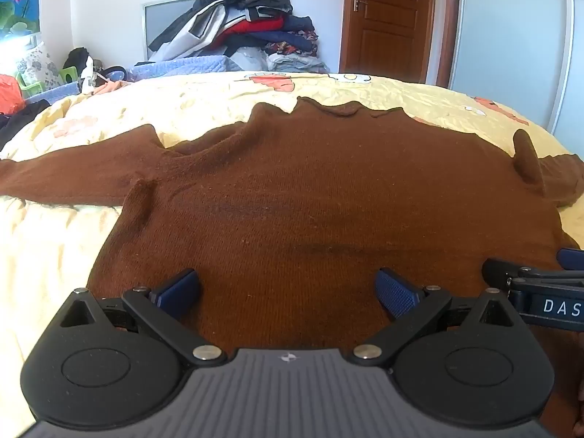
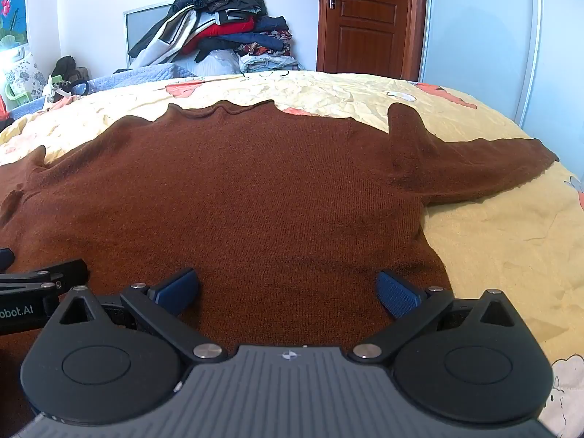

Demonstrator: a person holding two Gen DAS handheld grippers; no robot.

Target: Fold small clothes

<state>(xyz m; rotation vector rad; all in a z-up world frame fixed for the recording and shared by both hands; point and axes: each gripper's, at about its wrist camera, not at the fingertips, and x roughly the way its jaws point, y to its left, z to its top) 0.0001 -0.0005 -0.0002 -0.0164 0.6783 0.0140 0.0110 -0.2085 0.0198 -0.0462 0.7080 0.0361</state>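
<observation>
While both the left gripper (image 1: 288, 294) and right gripper (image 2: 288, 294) are held wide apart over the sweater's (image 1: 292, 189) hem at lower frame, only 1 layer may be pinched, so the fold could skew.

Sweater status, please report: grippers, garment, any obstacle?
Left gripper open, right gripper open, both over hem. Brown sweater flat on bed, unfolded. Nothing on it.

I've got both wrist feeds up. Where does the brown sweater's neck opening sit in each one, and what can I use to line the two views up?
Left wrist: the neck opening sits top centre, slightly right of middle, at the brown sweater's far edge.
Right wrist: the neck opening sits upper left of centre.
Shared landmark: the wooden door beyond the bed, right of the clothes pile.
</observation>
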